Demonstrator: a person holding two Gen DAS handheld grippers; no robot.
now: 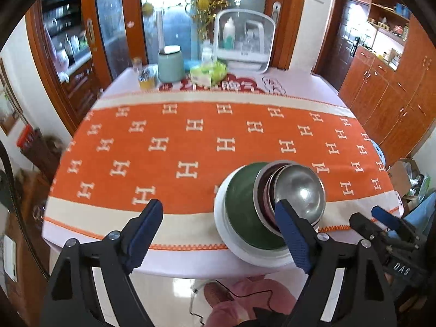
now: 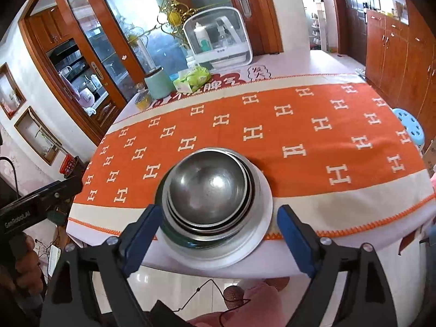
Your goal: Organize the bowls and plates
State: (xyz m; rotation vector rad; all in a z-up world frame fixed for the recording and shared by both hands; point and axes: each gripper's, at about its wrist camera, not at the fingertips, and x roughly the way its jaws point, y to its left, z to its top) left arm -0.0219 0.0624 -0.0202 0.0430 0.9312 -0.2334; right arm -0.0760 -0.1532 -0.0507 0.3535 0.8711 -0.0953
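Left gripper: jaws wide apart, nothing between the pads, up above the table edge.
Stack: steel bowls nested in a green bowl on a white plate, at 5 o'clock on the orange cloth in the left view.
Right gripper: spread wide, empty, stack at 12 o'clock.
Back of table: mint canister at 11 o'clock.

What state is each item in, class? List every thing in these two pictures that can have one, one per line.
Steel bowls: nested, topmost empty, stacked in the green bowl.
Green bowl: upright on the white plate.
White plate: flat on the table's near edge.
Left gripper: jaws open, holding nothing.
Right gripper: jaws open, holding nothing.
Glass jar: upright, part full of yellow liquid.
Mint canister: upright, lid on.
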